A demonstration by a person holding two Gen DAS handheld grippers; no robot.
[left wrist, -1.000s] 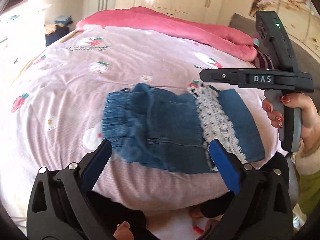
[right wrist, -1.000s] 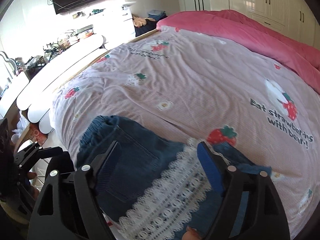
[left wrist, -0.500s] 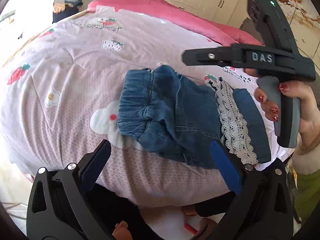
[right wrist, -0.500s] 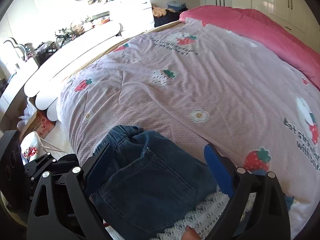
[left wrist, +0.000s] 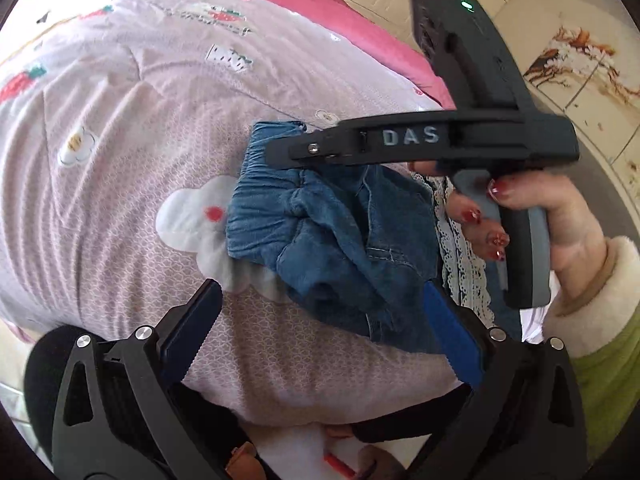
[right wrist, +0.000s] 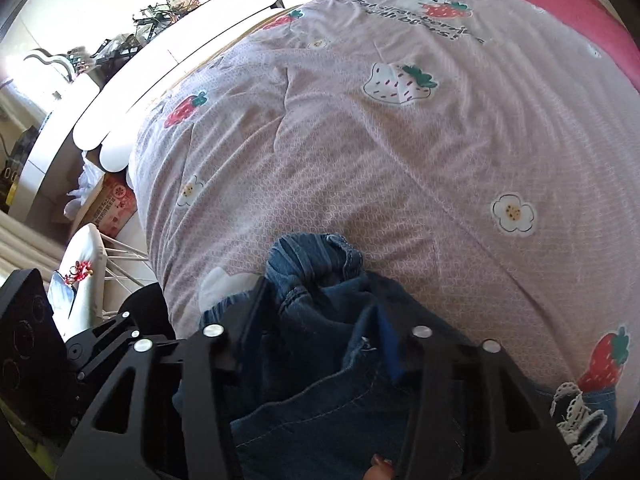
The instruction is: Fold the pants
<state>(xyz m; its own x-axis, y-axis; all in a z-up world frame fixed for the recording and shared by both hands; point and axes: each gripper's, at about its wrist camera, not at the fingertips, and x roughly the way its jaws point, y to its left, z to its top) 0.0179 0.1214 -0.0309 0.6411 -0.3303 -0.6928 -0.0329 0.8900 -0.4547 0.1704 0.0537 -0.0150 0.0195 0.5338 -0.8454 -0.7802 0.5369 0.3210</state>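
On bedspread (left wrist: 120, 128), bunched pants (left wrist: 340, 240)

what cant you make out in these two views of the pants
- Right gripper tips: right wrist view, buried in denim, so any pinch is unclear.
- Pants waistband top: left wrist view, hidden behind the right gripper's body.
- Lace trim: right wrist view, cut off by the frame edge.
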